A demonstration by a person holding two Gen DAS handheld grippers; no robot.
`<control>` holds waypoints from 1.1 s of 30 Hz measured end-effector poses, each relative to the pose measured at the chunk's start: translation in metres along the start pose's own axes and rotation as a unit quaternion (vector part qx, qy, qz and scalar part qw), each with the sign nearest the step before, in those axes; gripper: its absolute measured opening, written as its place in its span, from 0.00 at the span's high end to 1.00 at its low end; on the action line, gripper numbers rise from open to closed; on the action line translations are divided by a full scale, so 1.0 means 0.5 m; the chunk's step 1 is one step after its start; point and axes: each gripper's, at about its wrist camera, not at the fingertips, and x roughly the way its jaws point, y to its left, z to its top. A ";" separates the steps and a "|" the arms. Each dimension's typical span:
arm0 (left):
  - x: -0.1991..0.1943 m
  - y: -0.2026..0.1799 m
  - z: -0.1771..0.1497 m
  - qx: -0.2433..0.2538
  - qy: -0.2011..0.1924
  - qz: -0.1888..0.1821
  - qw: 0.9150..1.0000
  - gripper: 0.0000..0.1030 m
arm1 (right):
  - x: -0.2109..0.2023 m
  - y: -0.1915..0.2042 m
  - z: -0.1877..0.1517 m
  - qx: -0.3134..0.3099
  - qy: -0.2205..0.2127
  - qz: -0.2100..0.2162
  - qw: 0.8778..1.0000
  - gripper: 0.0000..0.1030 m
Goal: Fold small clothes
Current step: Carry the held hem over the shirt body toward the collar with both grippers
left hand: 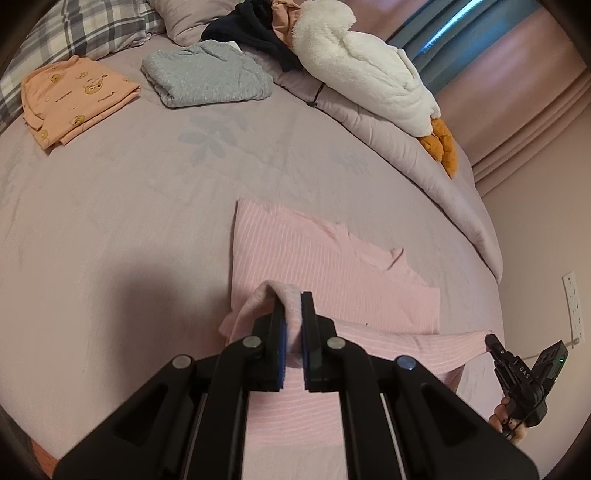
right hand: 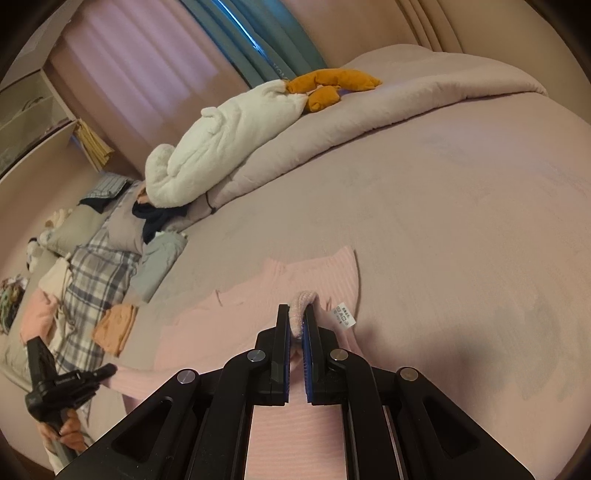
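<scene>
Two black two-finger grippers are in use, one per hand. The left gripper (left hand: pixel 293 299) has its jaws pressed onto a bunched fold of the pink ribbed knit garment (left hand: pixel 314 254). The right gripper (right hand: pixel 296 312) pinches a second bunched fold of the same garment, next to its one white care label (right hand: pixel 345 314). The garment lies on the mauve bedsheet (left hand: pixel 110 221), its near edge raised off the sheet between the two grippers and its far part flat.

Two folded items lie well apart from it near the pillows: one orange bear-print garment (left hand: pixel 74 99) and one grey-blue fleecy garment (left hand: pixel 207 75), side by side. One plaid pillow (left hand: pixel 85 29) sits behind them. One white plush goose with orange feet (left hand: pixel 362 70) rests on the rolled mauve duvet (left hand: pixel 424 162), with one dark navy garment (left hand: pixel 251 29) at its head end.
</scene>
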 end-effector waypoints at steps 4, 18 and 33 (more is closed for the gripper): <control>0.033 0.007 0.033 -0.008 0.000 0.005 1.000 0.94 | 0.040 0.003 0.023 -0.005 0.011 -0.006 1.000 0.93; 0.162 0.030 0.114 -0.032 0.038 -0.001 0.999 0.94 | 0.175 -0.014 0.076 0.013 0.049 -0.022 0.998 0.93; 0.242 0.040 0.159 -0.046 0.066 0.006 0.997 0.93 | 0.276 -0.038 0.099 0.016 0.095 -0.050 0.994 0.93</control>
